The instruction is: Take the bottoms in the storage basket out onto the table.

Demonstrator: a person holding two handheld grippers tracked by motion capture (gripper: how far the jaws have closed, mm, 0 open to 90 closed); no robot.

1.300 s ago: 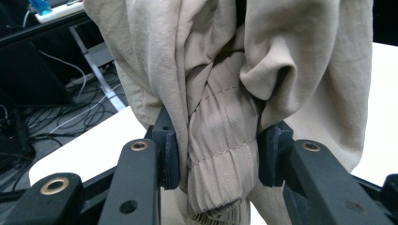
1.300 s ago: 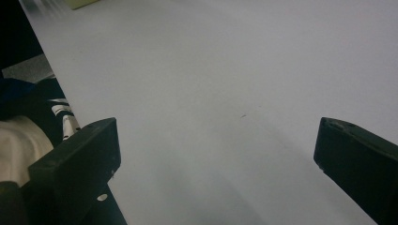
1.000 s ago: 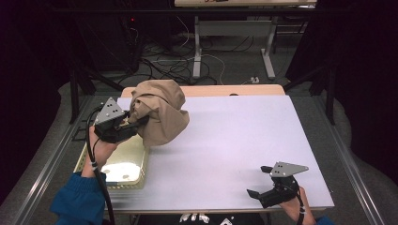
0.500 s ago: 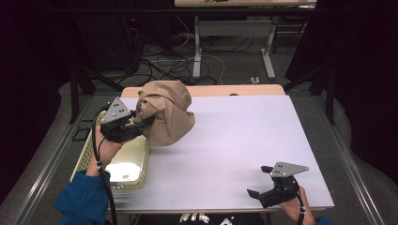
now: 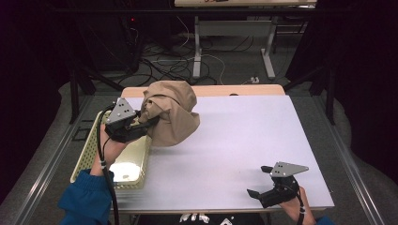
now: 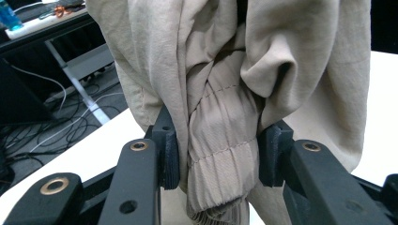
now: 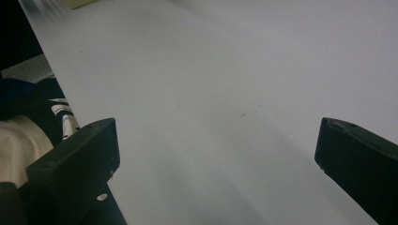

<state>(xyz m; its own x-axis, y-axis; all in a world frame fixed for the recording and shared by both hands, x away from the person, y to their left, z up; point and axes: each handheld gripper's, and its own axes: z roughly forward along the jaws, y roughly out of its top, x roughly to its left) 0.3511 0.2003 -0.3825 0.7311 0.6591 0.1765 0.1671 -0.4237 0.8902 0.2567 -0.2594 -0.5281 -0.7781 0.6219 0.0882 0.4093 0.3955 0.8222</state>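
The left gripper pinches a bunched tan garment, and in the left gripper view its two black jaws press from either side on a gathered, ribbed fold of the cloth. The rest of the garment hangs and billows above and beyond the jaws, a rounded bundle held up over the left rear part of the white bench. Its lower edge hangs close over the bench; whether it touches I cannot tell. Just below and to the left of the bundle, a pale yellow perforated tray lies at the bench's left edge, under the person's left hand. The right gripper rests low at the near right corner, well apart from the garment, its jaws spread wide with nothing but bare bench between them.
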